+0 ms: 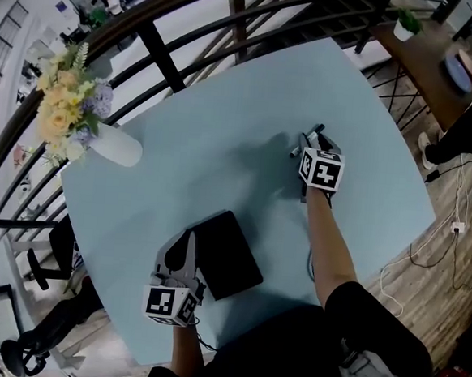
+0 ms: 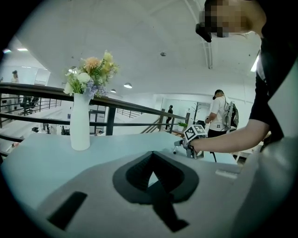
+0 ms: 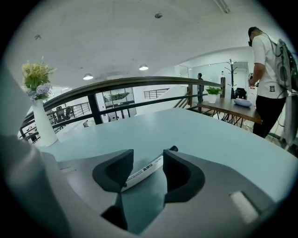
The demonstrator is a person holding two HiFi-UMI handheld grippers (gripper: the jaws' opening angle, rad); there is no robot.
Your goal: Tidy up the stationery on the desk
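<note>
Right hand-held gripper (image 3: 148, 161) stands open — a white-barrelled, black-capped marker pen (image 3: 141, 175) lies on the pale blue bench (image 3: 219, 135) between its jaws, cap toward one o'clock; left hand-held gripper (image 2: 152, 158) closed, empty.

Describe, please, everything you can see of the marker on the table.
The marker is a slim white pen with dark print along its barrel and a black cap at the far end; it looks plastic. It lies flat and slanted on the pale blue table, between the open fingers of the right gripper, which do not appear to press on it.
</note>
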